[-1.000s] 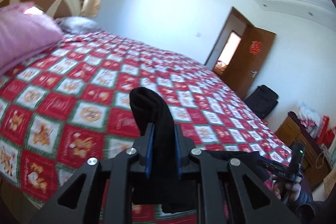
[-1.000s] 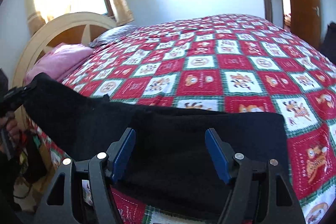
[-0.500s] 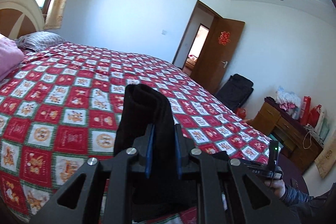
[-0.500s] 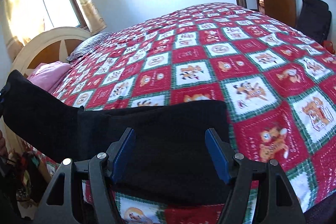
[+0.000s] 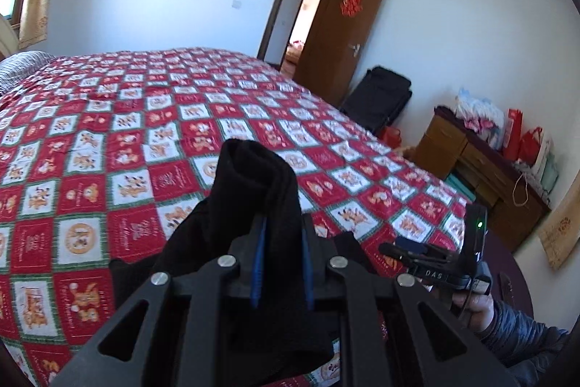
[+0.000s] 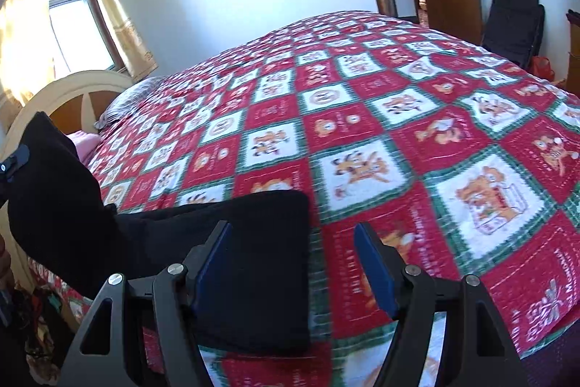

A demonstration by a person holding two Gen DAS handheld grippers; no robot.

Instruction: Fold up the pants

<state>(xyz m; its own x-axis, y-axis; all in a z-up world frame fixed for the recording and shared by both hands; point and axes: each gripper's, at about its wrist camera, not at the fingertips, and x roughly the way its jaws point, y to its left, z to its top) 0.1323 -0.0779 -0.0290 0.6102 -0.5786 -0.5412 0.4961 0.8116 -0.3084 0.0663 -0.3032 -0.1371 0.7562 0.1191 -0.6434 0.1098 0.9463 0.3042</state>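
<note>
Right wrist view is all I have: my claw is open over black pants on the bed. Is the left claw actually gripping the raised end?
Observer: Yes. The left claw is shut on the black pants.
Operator: Does cloth poke past its tips?
Observer: Yes, a rolled hump rises above the blue pads.
Operator: Is my unit powered?
Observer: A green light glows on the body behind the right claw.
</note>
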